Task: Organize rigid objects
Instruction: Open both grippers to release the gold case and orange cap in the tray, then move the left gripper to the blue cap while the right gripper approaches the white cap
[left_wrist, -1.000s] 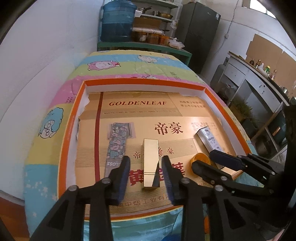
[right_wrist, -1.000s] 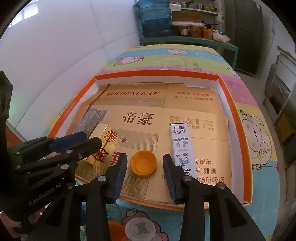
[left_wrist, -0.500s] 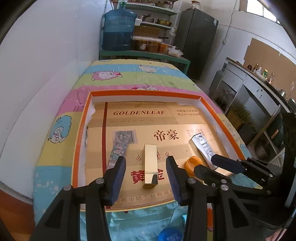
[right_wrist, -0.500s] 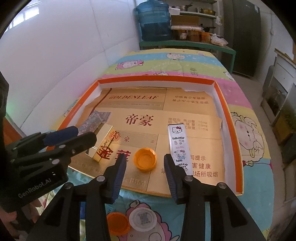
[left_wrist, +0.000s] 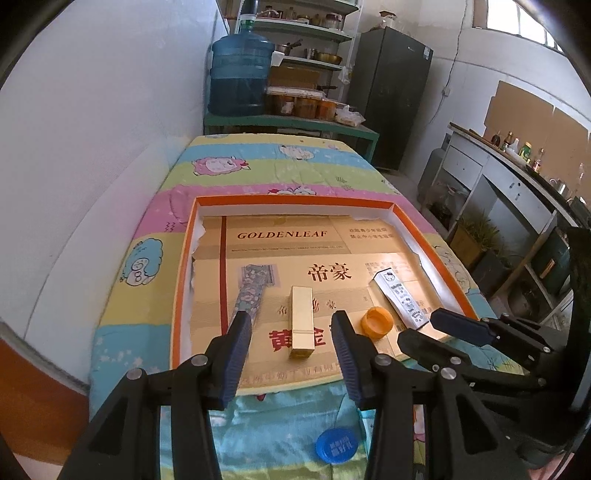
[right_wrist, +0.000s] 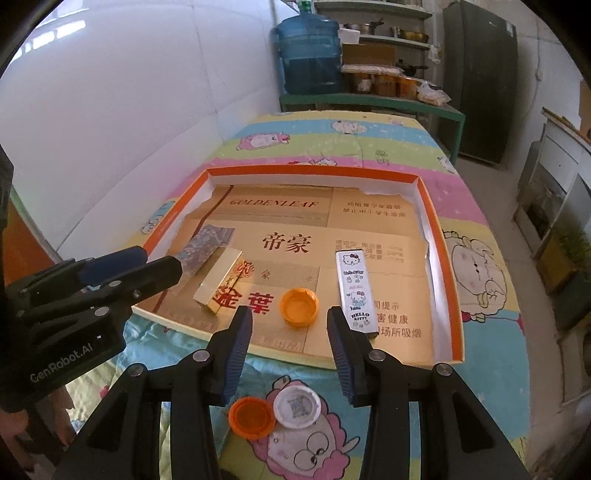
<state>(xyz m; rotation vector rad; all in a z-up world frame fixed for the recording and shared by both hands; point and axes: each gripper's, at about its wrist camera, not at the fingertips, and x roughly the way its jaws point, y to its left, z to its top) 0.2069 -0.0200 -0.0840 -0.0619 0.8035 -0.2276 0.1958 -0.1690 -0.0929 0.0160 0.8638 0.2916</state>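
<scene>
Gold box (left_wrist: 302, 320) unhidden, both tongs (left_wrist: 291, 354) (right_wrist: 290, 345) released, patterned box (left_wrist: 252, 291) partly covered.

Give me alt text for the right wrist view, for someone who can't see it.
The right gripper hangs open and empty over the near edge of an orange-rimmed tray holding an orange cap, a Hello Kitty box and a gold box. Two more caps lie on the cartoon bedsheet outside it.

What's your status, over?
Both grippers, left and right, open, empty. Gold rectangular box, orange plastic cap lying in orange-rimmed tray. Nothing blocking.
</scene>
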